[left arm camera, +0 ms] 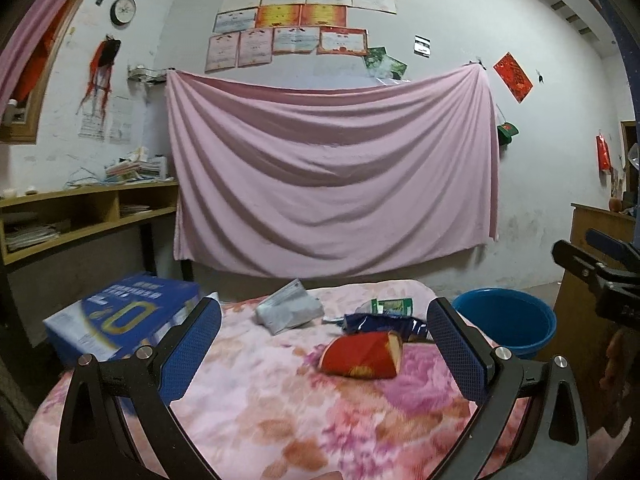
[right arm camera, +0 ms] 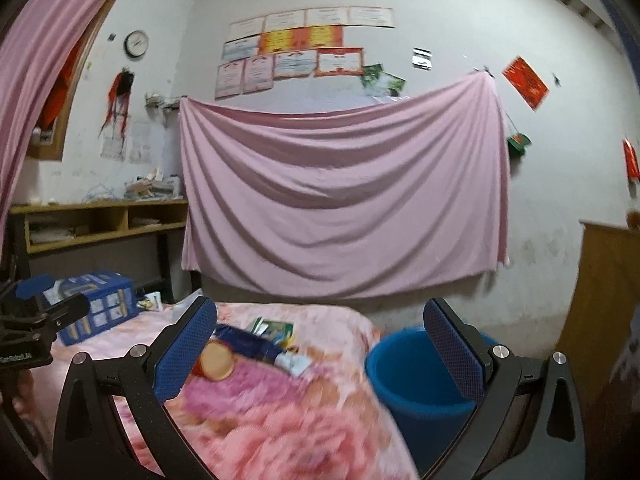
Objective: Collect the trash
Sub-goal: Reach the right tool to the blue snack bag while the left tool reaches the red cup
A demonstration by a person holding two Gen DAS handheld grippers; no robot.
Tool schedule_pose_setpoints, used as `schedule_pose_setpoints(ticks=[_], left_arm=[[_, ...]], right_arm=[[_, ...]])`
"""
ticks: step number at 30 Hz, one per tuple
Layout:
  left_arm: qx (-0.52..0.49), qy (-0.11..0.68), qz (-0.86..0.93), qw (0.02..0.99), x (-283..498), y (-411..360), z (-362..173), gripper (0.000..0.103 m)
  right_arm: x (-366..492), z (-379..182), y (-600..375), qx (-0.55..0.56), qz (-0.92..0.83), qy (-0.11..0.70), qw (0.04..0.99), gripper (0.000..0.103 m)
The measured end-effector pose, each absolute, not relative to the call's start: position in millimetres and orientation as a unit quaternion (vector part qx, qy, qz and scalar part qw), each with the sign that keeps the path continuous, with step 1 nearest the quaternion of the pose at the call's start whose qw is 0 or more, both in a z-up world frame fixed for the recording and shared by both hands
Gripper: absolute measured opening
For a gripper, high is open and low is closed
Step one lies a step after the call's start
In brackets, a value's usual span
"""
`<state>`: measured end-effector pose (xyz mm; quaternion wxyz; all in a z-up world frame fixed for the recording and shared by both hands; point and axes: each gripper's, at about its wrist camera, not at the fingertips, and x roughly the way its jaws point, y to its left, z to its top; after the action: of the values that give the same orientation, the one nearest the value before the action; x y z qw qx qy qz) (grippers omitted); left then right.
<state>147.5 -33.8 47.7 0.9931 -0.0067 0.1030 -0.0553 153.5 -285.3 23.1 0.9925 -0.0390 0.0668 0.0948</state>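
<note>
Trash lies on a pink floral blanket (left arm camera: 248, 392): a red snack packet (left arm camera: 362, 355), a dark blue wrapper (left arm camera: 384, 322), a grey-white crumpled bag (left arm camera: 288, 312) and a small green packet (left arm camera: 394, 305). A blue bucket (left arm camera: 508, 320) stands on the floor to the right of the bed. My left gripper (left arm camera: 324, 344) is open, above the blanket, the red packet just ahead between its fingers. My right gripper (right arm camera: 320, 344) is open, over the bed's right edge, with the blue wrapper (right arm camera: 248, 340), the red packet's end (right arm camera: 216, 364) and the bucket (right arm camera: 416, 376) ahead.
A blue printed box (left arm camera: 120, 312) sits at the bed's left edge. A wooden shelf (left arm camera: 80, 216) with papers stands at the left wall. A pink sheet (left arm camera: 332, 172) hangs on the back wall. A wooden cabinet (left arm camera: 592, 264) stands at the right.
</note>
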Motion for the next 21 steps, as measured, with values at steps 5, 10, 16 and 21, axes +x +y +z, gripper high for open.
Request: schedule_pose_setpoints(ticks=[5,10,16,21], left_arm=[[-0.014,0.126,-0.074,0.989,181.4,-38.1,42.2,0.101],[-0.011,0.188,-0.098,0.977,219.1,-44.4,30.1,0.101],[-0.029,0.284,-0.123,0.95,262.0,-48.5,7.1,0.101],[-0.051,0.342,-0.134,0.929,287.5,-48.6,-10.0,0.1]], right_arm=[[191.3,22.7,-283.2,-0.064,0.106,0.075,0.989,0.103],[230.6,9.7,-277.4,-0.078,0.129,0.11,0.982,0.103],[285.4,-9.5,-280.7,-0.066,0.169,0.204,0.962,0.103],[317.0,-23.9,-278.3,-0.065,0.211,0.269,0.938,0.099]])
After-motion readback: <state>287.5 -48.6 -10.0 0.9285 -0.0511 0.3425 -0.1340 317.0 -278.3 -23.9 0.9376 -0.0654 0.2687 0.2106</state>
